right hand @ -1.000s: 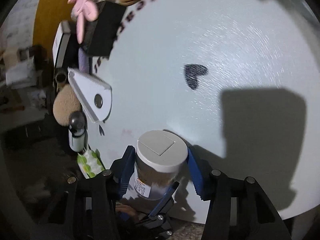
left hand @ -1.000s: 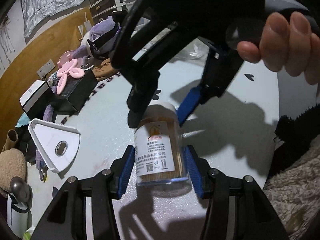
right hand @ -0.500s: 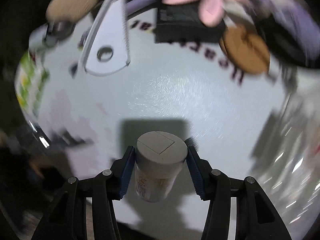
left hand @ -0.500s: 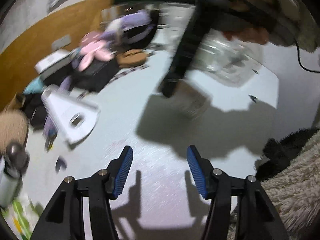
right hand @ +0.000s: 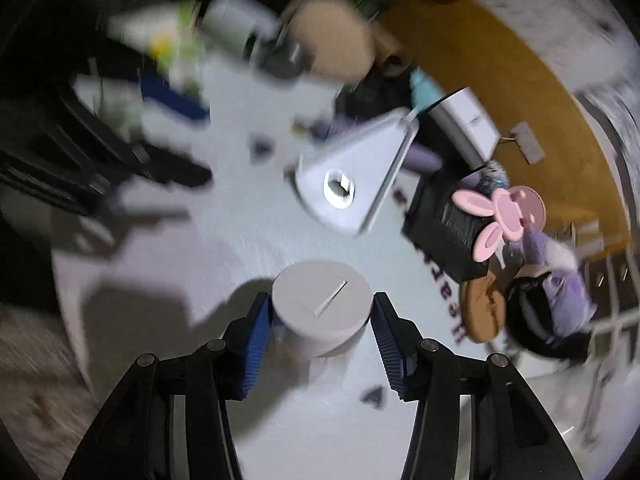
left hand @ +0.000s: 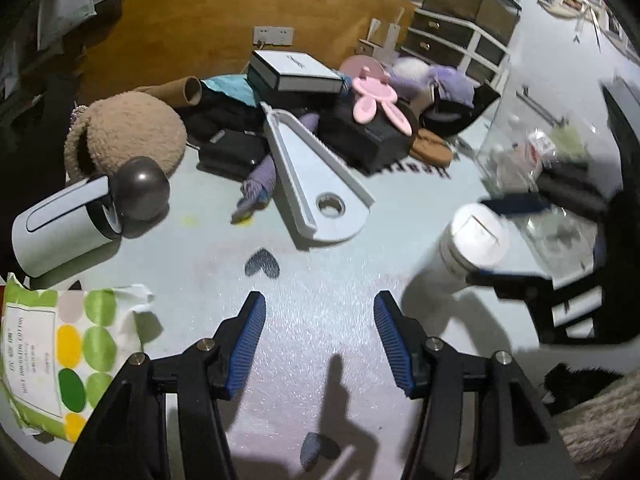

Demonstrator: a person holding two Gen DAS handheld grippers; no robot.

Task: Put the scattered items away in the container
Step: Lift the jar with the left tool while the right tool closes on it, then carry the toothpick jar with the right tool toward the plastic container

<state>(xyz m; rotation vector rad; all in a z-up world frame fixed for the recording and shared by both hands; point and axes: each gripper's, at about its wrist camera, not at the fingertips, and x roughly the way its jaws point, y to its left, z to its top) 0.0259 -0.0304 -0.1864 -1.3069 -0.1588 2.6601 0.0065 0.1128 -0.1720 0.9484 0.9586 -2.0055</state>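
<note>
The toothpick jar (right hand: pixel 322 312), white-lidded, is pinched between the fingers of the right tool (right hand: pixel 320 320) above the pale tabletop (left hand: pixel 320 288), near the clear container (left hand: pixel 520 160) at the right, whose contents blur. The left tool (left hand: pixel 319 336) hangs spread and empty. A white triangular piece (left hand: pixel 316 184) lies ahead.

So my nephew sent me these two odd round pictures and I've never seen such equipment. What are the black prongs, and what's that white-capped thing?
No robot here: a person holds a handheld gripper in each hand, each carrying a fisheye camera looking along its two blue-padded fingers. The left gripper is open and empty above the pale table. The right gripper clamps a white-lidded toothpick jar, also visible from the left camera. On the table lie a white triangular plastic piece, a spotted tissue pack and a pink bunny toy. The right picture is motion-blurred.
</note>
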